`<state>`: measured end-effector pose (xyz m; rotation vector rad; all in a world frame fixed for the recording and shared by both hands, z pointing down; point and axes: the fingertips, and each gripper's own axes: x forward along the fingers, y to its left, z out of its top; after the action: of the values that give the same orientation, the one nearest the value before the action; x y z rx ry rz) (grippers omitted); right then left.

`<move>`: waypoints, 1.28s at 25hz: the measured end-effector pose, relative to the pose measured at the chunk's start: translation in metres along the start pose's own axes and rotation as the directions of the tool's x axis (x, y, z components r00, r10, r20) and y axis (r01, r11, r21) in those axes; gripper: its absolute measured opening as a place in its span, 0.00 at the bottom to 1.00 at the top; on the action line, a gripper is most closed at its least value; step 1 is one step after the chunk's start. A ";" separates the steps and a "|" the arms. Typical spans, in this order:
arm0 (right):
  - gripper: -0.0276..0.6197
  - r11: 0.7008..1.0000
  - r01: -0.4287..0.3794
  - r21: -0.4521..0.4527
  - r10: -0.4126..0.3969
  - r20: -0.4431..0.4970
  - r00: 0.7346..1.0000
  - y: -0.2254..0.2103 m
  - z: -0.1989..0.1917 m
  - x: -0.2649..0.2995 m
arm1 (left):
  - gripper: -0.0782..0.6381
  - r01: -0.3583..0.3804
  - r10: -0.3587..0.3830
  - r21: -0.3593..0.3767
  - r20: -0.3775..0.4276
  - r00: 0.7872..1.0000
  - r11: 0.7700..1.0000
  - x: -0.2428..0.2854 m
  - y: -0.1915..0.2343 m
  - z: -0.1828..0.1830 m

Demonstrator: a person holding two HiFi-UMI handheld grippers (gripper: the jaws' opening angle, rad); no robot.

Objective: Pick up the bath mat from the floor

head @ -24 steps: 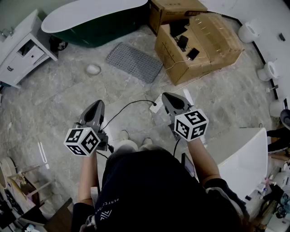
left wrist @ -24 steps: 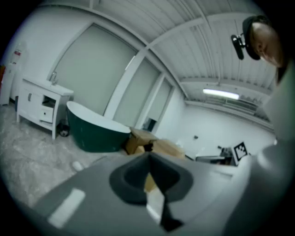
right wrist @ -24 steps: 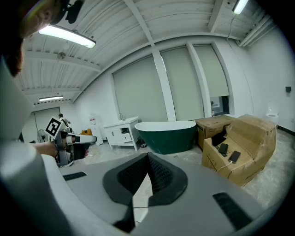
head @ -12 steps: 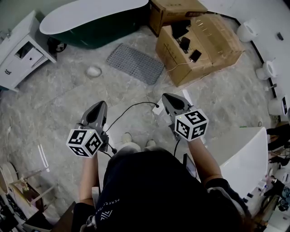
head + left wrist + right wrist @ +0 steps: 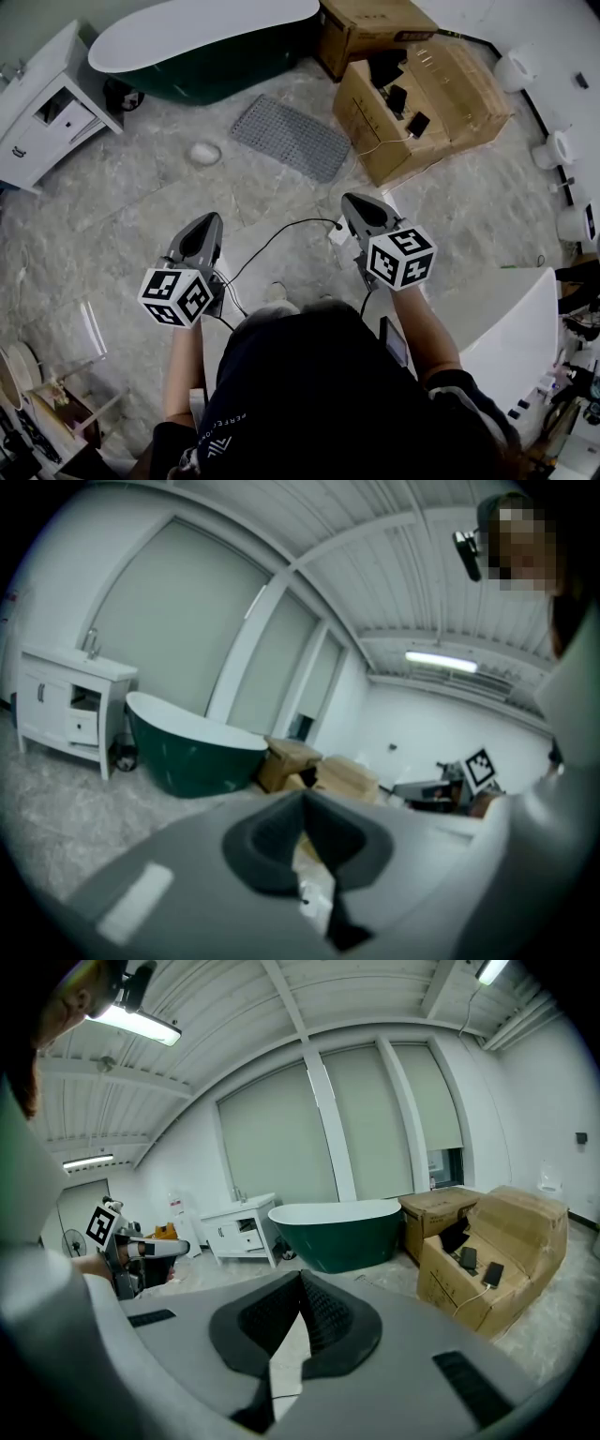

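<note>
The bath mat (image 5: pixel 292 137), a grey studded rectangle, lies flat on the marble floor in front of the green bathtub (image 5: pixel 202 52) in the head view. Both grippers hang well short of it, above the floor near the person's feet. My left gripper (image 5: pixel 204 228) is shut with nothing in it, its pads meeting in the left gripper view (image 5: pixel 302 810). My right gripper (image 5: pixel 357 205) is also shut and empty, its jaws touching at the tips (image 5: pixel 300 1283). The mat does not show in either gripper view.
Cardboard boxes (image 5: pixel 427 98) stand right of the mat, with phones and a cable on them. A white cabinet (image 5: pixel 52 103) is at the left, a small white dish (image 5: pixel 204 153) on the floor, a black cable (image 5: pixel 281 234) between the grippers, and toilets (image 5: pixel 553 150) along the right wall.
The head view has shifted: the mat, tub and boxes sit slightly lower and to the right in it. Both grippers stay shut, and both have sunk a little in the frame.
</note>
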<state>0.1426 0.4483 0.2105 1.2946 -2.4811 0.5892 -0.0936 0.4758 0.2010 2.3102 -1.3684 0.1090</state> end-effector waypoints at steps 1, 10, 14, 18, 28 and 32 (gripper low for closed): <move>0.04 1.000 0.003 0.001 -0.003 -0.007 1.000 0.003 -0.001 0.004 | 0.12 0.002 -0.002 -0.003 -0.006 1.000 1.000 -0.002 0.005 0.001; 0.04 1.000 0.029 0.005 -0.029 -0.037 0.999 0.004 -0.002 0.029 | 0.12 -0.007 0.007 -0.005 -0.020 1.000 1.000 0.012 0.041 0.001; 0.04 0.999 0.028 0.017 -0.027 -0.040 0.999 -0.007 0.005 0.050 | 0.12 -0.005 0.006 0.020 -0.034 0.999 1.000 0.032 0.048 0.005; 0.04 1.000 -0.007 0.014 0.008 -0.041 0.999 -0.014 0.021 0.083 | 0.12 -0.025 0.025 0.016 -0.020 0.999 1.000 0.054 0.067 0.021; 0.04 0.997 -0.059 0.055 0.063 -0.071 0.996 -0.057 0.062 0.166 | 0.12 -0.090 0.089 -0.043 -0.027 0.996 0.995 0.126 0.124 0.056; 0.04 0.997 -0.059 0.056 0.063 -0.087 0.994 -0.074 0.070 0.188 | 0.12 -0.100 0.099 -0.021 -0.058 0.993 0.995 0.159 0.138 0.060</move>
<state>0.0945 0.2425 0.2457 1.1879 -2.4554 0.7163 -0.1400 0.2648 0.2398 2.2031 -1.4484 0.1869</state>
